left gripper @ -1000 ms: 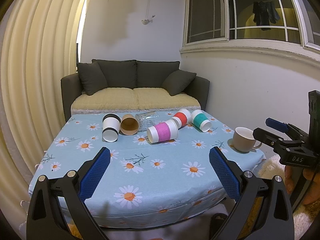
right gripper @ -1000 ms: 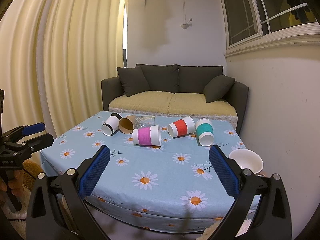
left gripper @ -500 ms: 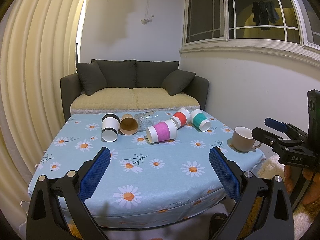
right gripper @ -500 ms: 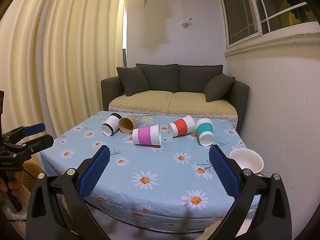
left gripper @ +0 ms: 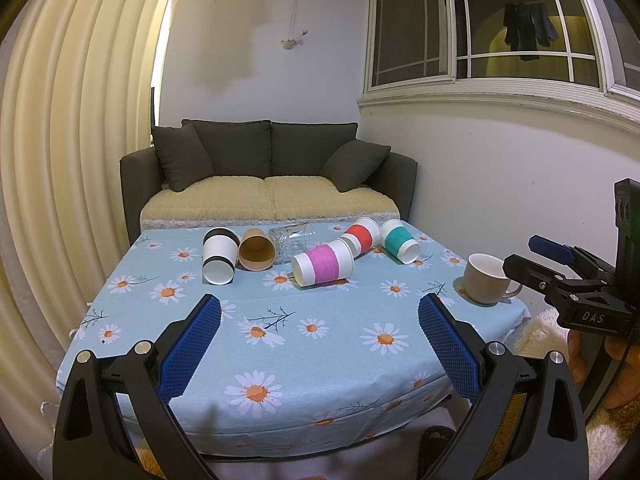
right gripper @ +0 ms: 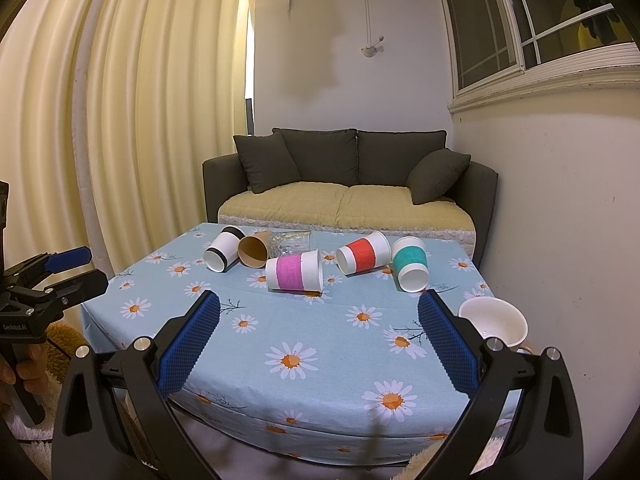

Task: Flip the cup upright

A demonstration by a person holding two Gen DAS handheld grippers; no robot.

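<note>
On the daisy-print blue tablecloth (left gripper: 312, 344) I count five paper cups and one clear glass (left gripper: 289, 242) lying sideways; the pink-sleeved paper cup (left gripper: 323, 268) lies nearest. One beige mug (left gripper: 485, 278) stands upright, its handle visible only from the left wrist. My left gripper (left gripper: 319, 322) and right gripper (right gripper: 319, 322) both gape wide, holding nothing.

Bare cloth (left gripper: 320, 344) up front; toppled cups (left gripper: 323, 267) (far side), mug (left gripper: 484, 280) rt edge.
</note>
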